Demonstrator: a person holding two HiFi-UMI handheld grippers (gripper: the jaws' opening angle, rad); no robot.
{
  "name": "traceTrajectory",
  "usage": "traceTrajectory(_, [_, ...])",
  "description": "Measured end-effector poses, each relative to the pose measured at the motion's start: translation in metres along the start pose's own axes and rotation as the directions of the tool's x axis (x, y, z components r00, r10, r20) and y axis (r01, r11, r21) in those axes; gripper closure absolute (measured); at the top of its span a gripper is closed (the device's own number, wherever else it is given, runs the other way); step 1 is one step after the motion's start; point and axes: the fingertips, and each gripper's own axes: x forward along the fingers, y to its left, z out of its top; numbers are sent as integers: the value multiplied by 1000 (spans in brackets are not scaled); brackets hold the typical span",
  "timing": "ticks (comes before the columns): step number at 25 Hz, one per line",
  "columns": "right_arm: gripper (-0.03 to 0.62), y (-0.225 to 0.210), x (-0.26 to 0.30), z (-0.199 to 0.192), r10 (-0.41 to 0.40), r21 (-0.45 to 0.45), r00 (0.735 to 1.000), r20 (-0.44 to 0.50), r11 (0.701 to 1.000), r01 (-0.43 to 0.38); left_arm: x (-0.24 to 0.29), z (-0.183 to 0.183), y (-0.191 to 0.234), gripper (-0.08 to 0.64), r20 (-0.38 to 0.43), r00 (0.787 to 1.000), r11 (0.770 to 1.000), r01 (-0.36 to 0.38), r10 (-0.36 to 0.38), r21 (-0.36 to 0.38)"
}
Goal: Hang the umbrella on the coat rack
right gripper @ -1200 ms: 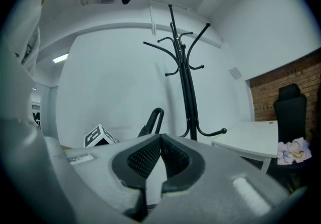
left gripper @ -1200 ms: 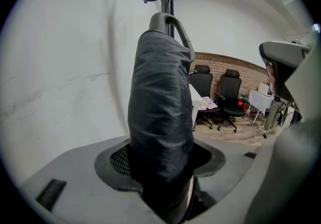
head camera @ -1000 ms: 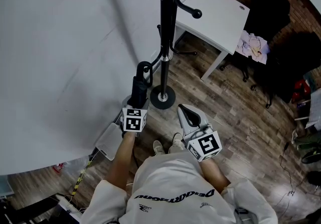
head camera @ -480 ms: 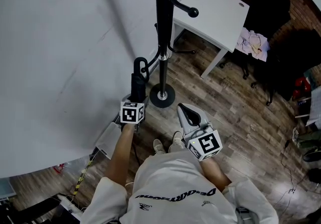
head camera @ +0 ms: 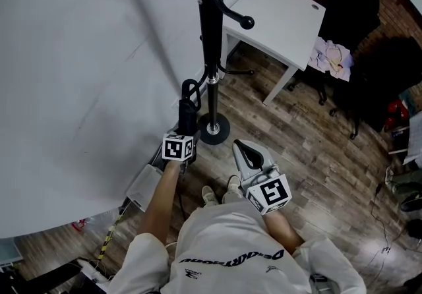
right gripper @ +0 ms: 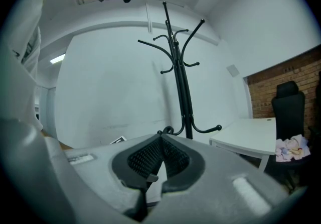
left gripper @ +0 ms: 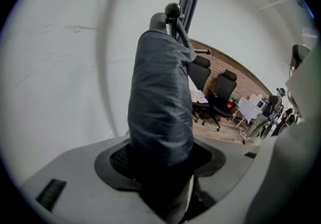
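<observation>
**Umbrella at the hook, not yet released**

My left claw [left gripper: 160, 165] is clamped around the folded umbrella [left gripper: 160, 112], low on its sleeve. The handle end points up at 12 o'clock, just beside a ball-tipped lower hook [left gripper: 173, 10] of the coat rack [head camera: 210, 55]. I cannot tell whether the loop is over the hook. My right claw [right gripper: 160, 140] is pressed together and empty, at 4 o'clock from the rack's base [head camera: 212, 129]. I judge two steps are left: seating the loop and letting go.
</observation>
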Motion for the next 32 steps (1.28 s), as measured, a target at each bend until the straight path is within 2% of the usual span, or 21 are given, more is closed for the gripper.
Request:
traceTrajectory(4, [595,-3,2,-2,0,1,1000,0,1000,0,18,-1,-1,304,-44,999,1000,7,-5,31])
traceTrajectory(23, [595,-22,-1,-15,-35,17,999,-21,999,35,82,-2,2,301,-112,993,997,39,-32,64])
traceTrajectory(32, [595,-32,-3,-17,-58,18,998,-22,998,58,116,18,5,299,-62,997,995,44,-38,90])
